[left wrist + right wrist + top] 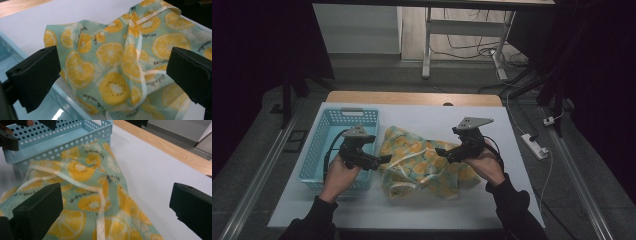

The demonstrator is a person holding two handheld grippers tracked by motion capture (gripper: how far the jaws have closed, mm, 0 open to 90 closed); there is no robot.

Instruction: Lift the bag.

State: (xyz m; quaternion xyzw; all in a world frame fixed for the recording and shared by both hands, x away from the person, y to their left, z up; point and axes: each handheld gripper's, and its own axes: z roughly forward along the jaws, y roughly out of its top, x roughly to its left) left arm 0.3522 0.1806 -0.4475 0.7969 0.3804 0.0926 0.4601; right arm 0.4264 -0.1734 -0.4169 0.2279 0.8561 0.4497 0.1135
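Cloth (424,165) printed with yellow citrus slices on pale green lies crumpled on the white table (492,200) in the high view, its left edge just beside the light-blue perforated basket (324,145); your left gripper (384,159) sits over the basket's right rim with its tips at the cloth's left edge, and your right gripper (438,151) points left over the cloth's right part, tips low above the folds; both hands come in from the bottom in dark sleeves. In the left gripper view, your two black jaws stand wide apart with nothing between the pads; the cloth (117,67) lies ahead of them and below, bunched into a raised fold, a pale hem strip running down it, and the basket's blue rim (67,100) crosses the lower left. In the right gripper view, your jaws are spread as wide as they go, holding nothing; the cloth (92,202) lies under the left jaw, its white tape trailing across the print, bare table (150,175) under the right jaw, and the basket (62,135) stands beyond, touching the cloth's far edge.
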